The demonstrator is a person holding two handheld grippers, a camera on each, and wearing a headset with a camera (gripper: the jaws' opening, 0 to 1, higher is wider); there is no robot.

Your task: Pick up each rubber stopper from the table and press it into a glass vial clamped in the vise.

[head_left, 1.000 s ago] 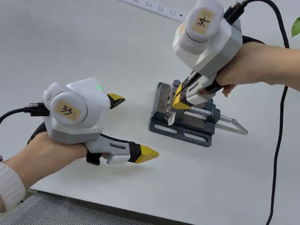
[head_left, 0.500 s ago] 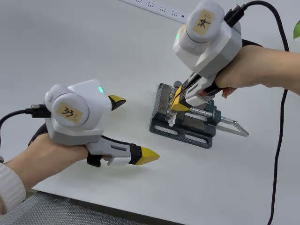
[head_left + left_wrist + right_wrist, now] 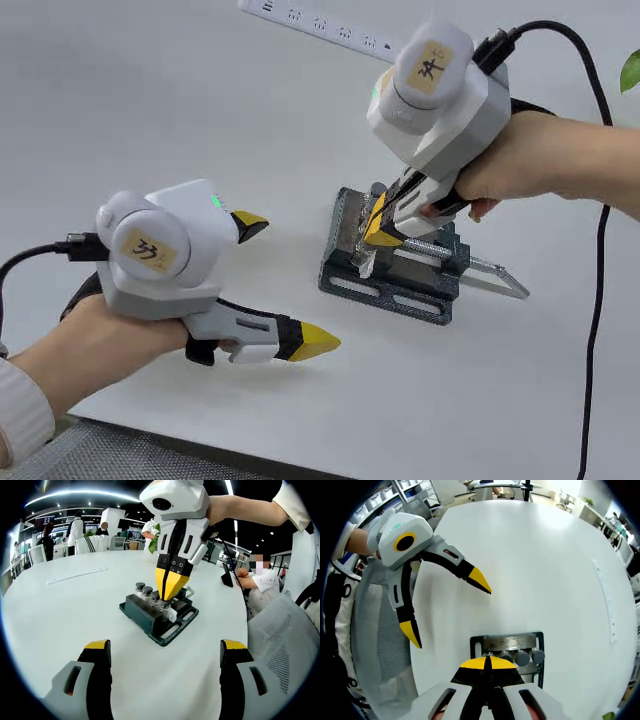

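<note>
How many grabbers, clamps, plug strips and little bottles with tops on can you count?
Grippers: 2, the left gripper and the right gripper
Vise: 1
Power strip: 1
Stoppered vials in plain sight: 3
Total: 7

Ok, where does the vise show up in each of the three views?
Head view: vise right of centre, under the right gripper.
Left gripper view: vise at centre, beyond the open jaws.
Right gripper view: vise low centre, past the shut jaws.
Shared landmark: the vials clamped in it.
</note>
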